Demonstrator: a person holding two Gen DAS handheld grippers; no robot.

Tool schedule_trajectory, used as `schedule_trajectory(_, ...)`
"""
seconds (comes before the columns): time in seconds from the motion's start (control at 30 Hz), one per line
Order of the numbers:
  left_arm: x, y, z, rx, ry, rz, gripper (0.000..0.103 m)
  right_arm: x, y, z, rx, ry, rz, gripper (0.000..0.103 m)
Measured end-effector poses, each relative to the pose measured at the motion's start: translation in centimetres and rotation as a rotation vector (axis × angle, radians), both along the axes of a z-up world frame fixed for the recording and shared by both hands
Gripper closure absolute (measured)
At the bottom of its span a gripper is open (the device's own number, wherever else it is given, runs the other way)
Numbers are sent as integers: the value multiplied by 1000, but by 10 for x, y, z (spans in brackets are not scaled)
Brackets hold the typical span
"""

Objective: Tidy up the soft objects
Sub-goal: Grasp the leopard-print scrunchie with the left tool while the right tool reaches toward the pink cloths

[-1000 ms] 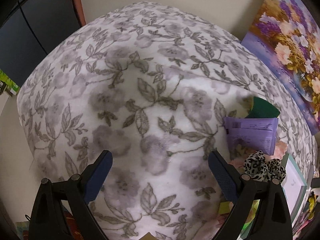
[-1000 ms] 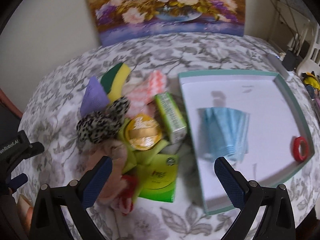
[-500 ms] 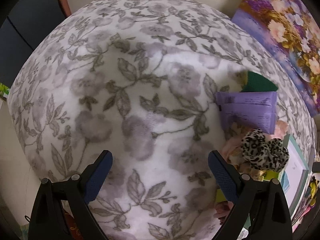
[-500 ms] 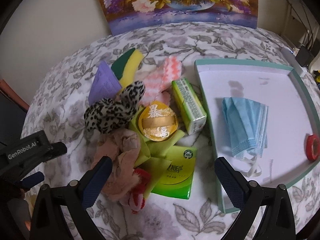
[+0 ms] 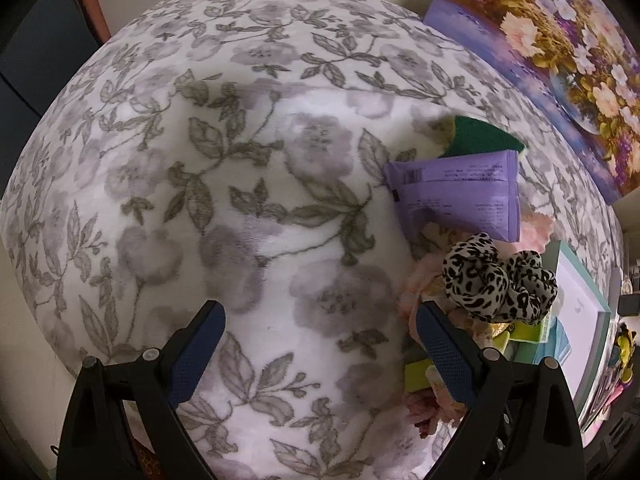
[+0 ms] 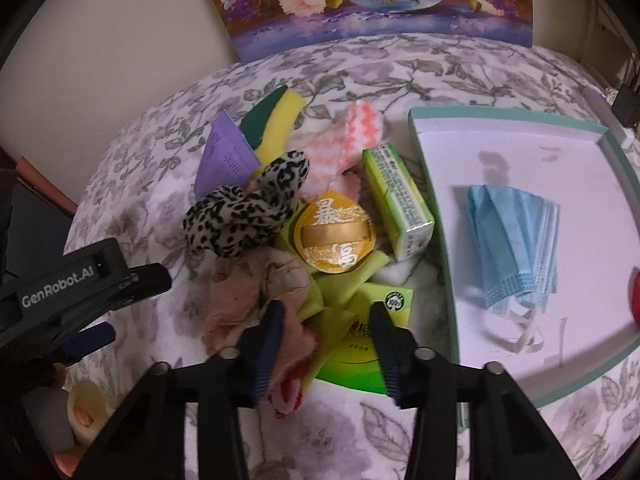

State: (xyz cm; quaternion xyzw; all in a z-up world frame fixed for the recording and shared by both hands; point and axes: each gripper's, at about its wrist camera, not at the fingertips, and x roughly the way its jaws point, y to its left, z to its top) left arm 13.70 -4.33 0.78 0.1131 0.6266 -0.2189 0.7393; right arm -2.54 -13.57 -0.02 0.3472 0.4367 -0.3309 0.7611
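The tray (image 6: 434, 184) holds a blue mask (image 6: 516, 240); the right gripper (image 6: 328, 320) is narrowed over the pile, the left gripper (image 5: 316, 328) wide.

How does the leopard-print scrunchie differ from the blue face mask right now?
The leopard-print scrunchie is bunched and spotted black on cream; the blue face mask is plain and folded flat. The scrunchie sits on the cluttered pile on the floral blanket; the mask lies inside the white tray. Both are soft fabric, and neither is gripped.
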Motion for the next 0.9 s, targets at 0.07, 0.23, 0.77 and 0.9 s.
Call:
schedule_trajectory(0.07, -1, -3, -1, 2, 3, -8, 7, -1, -1, -1, 23, -18, 0, 69)
schedule_trajectory(0.23, -4, -5, 0, -7, 2, -21, 7, -3, -2, 2, 42, -51, 3, 86)
schedule_trajectory(0.77, -8, -10, 3, -17, -11, -39, 7, -14, -9, 14, 44, -101, -3, 93)
schedule_trajectory(0.9, -6, -8, 1, -19, -8, -39, 7, -17, -12, 13, 47, -104, -21, 93)
